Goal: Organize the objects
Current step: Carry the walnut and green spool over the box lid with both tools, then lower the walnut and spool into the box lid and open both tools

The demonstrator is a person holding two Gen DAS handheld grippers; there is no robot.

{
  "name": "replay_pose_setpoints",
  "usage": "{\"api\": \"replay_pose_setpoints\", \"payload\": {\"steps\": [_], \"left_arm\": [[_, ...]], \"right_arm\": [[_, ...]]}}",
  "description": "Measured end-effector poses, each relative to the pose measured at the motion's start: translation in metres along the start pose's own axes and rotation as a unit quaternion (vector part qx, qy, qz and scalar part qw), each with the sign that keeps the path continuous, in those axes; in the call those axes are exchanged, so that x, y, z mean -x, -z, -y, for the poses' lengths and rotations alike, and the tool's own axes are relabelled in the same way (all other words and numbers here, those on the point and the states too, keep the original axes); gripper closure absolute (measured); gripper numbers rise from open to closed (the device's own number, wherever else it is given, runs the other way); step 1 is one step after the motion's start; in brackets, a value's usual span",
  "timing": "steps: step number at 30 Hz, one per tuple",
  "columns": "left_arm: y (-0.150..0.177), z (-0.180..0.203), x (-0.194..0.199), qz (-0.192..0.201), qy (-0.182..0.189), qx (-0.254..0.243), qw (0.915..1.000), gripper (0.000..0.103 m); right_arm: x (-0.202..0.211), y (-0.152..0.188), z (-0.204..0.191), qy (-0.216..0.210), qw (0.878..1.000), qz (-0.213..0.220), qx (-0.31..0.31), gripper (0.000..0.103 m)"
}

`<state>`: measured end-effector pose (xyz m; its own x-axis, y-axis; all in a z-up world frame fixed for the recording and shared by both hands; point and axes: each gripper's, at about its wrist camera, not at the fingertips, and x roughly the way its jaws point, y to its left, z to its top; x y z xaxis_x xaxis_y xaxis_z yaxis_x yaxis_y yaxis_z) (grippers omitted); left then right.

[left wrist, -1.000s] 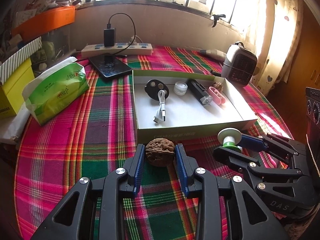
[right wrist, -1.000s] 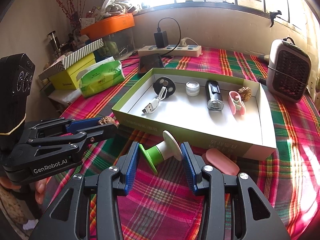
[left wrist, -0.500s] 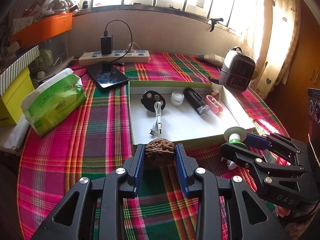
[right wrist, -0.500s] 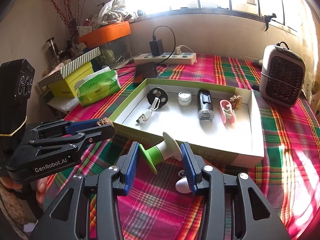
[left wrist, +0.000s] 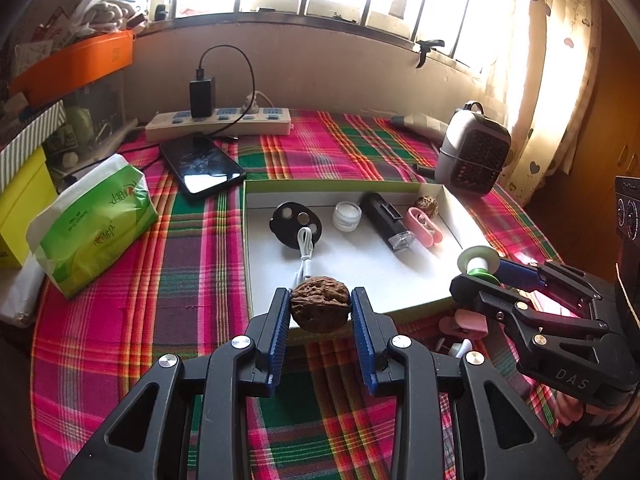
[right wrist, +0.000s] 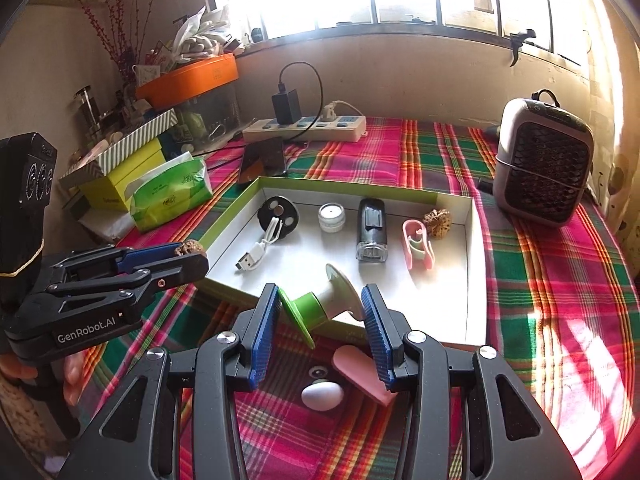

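Observation:
My left gripper is shut on a brown walnut and holds it above the near wall of the white box. My right gripper is shut on a green and white spool, held above the box's near wall. It also shows in the left wrist view. In the box lie a black disc, a USB cable, a small jar, a black device, a pink clip and a second walnut.
A pink piece and a white egg-shaped thing lie on the plaid cloth below my right gripper. A tissue pack, phone, power strip and small heater surround the box.
Both grippers have risen and moved forward over the box's near wall, each still holding its object. The pink piece and white egg-shaped thing came into view below the right gripper.

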<state>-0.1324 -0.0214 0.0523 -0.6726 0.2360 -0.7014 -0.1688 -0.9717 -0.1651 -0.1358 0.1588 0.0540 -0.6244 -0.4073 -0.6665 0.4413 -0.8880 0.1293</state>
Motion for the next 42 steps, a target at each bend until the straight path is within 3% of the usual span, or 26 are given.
{"api": "replay_pose_setpoints", "payload": {"steps": [21,42], "left_arm": [[-0.022,0.004,-0.047,-0.035,0.007,0.002,0.9993,0.074],[-0.035,0.018,-0.076,-0.050,0.002,-0.017,0.9986,0.074]], "right_arm": [[-0.028,-0.016,0.047,0.042,0.998,-0.028,-0.022,0.059],[-0.052,-0.015,0.058,0.069,0.995,-0.067,0.008,0.059]]}}
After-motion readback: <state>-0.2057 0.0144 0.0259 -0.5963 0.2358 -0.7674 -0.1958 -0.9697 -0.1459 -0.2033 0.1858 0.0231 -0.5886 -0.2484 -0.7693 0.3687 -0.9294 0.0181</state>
